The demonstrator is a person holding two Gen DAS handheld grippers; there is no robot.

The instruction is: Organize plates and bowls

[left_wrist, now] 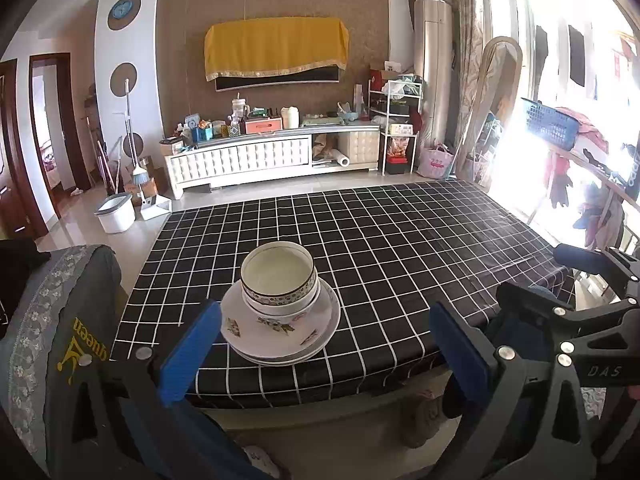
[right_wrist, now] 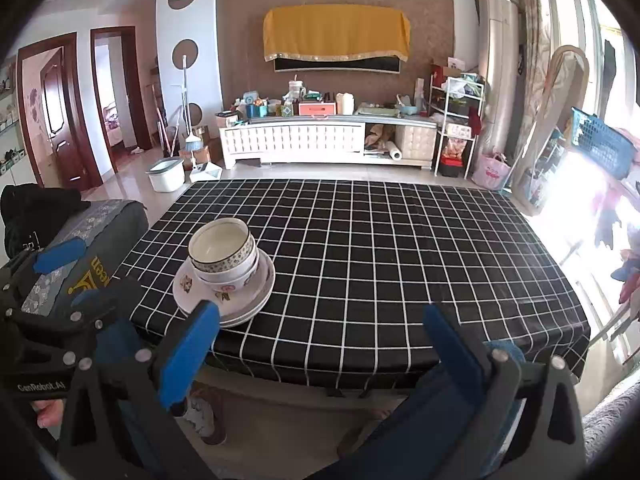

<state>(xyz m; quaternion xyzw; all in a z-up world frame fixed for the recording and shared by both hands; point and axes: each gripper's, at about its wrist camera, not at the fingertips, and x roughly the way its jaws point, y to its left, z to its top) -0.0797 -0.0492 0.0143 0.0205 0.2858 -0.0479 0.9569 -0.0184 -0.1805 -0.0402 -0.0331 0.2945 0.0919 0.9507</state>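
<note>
Two nested bowls (left_wrist: 279, 278) with patterned rims sit on a stack of white floral plates (left_wrist: 276, 330) near the front left of the black checked tablecloth (left_wrist: 400, 248). My left gripper (left_wrist: 324, 340) is open and empty, held back from the table's front edge, with the stack just beyond its left finger. In the right wrist view the bowls (right_wrist: 222, 250) and plates (right_wrist: 228, 294) lie ahead to the left. My right gripper (right_wrist: 320, 344) is open and empty, off the front edge. The left gripper (right_wrist: 60, 280) shows at the left there.
A grey cushioned chair back (left_wrist: 60, 320) stands at the table's left. The right gripper's black frame (left_wrist: 580, 320) shows at the right of the left wrist view. A TV cabinet (right_wrist: 320, 144), a white bucket (right_wrist: 166, 176) and a drying rack (right_wrist: 600, 148) stand beyond the table.
</note>
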